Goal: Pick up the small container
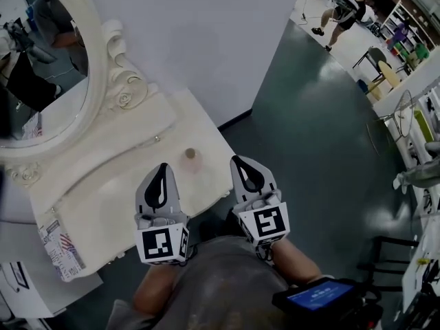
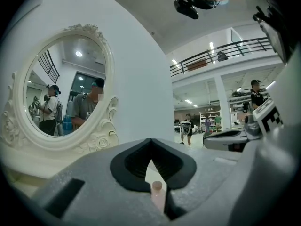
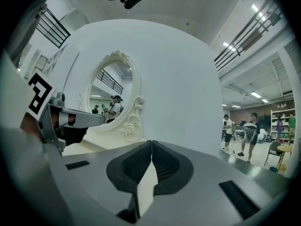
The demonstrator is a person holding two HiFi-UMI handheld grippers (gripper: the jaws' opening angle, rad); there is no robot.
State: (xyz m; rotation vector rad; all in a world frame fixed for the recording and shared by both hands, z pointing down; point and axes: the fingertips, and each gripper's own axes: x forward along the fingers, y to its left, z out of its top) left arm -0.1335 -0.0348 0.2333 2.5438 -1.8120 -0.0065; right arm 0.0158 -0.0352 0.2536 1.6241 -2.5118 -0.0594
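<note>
My left tool (image 1: 163,167) has its jaws together at the tips, with nothing gripped. My right tool (image 1: 238,161) is closed the same way. The small container (image 1: 192,158) stands upright on the counter (image 1: 117,205), just ahead of and between both tools, nearer the left one, untouched.

Side by side, left claw (image 1: 162,169) and right claw (image 1: 238,161) hover closed.

Small container (image 2: 157,192) only peeks out, its lower half sits behind the left gripper (image 2: 151,141). Mirror (image 1: 41,67) gets chopped by the head view's top-left edge. People (image 1: 342,12) way back are just tiny blobs.
</note>
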